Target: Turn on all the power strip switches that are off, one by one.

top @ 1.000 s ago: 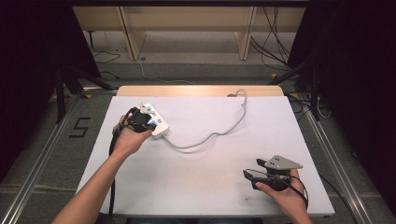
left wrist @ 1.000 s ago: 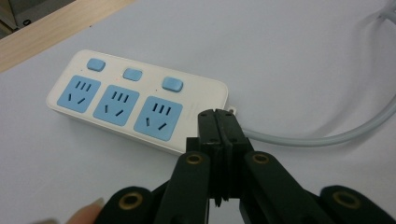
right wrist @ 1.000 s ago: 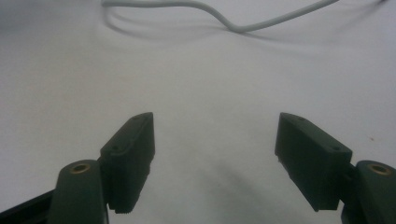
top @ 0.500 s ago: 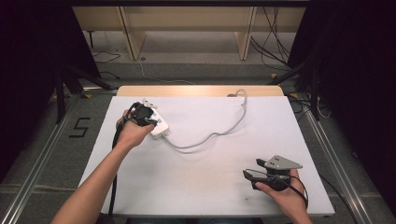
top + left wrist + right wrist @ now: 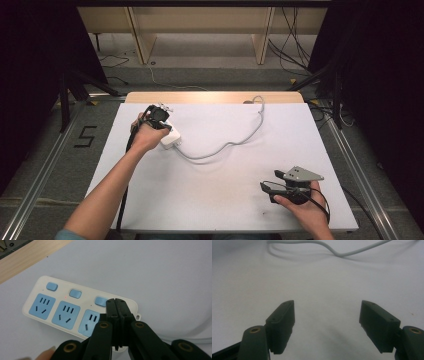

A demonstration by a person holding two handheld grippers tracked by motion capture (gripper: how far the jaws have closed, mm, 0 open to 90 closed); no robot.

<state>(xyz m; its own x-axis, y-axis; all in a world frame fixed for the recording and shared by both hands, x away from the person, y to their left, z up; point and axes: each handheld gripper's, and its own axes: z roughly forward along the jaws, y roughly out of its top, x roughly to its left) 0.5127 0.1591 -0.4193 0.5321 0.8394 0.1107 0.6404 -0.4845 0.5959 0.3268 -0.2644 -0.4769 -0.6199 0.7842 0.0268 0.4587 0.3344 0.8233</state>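
Note:
A white power strip (image 5: 75,312) with three blue sockets and three blue switches lies at the table's far left, partly under my left hand (image 5: 170,137). My left gripper (image 5: 116,301) is shut with nothing between its jaws. Its tips sit right beside the switch (image 5: 100,301) nearest the cord end, and I cannot tell if they touch it. A small red light (image 5: 65,297) glows by the middle switch. In the high view the left gripper (image 5: 159,116) covers the strip's far end. My right gripper (image 5: 267,189) rests open near the front right, its jaws (image 5: 327,306) wide over bare table.
The strip's white cable (image 5: 225,145) curves across the table to the far edge, and it also crosses the top of the right gripper view as the cable (image 5: 332,250). The white table top (image 5: 215,200) has a wooden strip (image 5: 210,97) along its far edge. Cables lie on the floor beyond.
My left hand has shifted a little right and farther over the power strip, covering more of it. The right hand and its gripper have stayed still.

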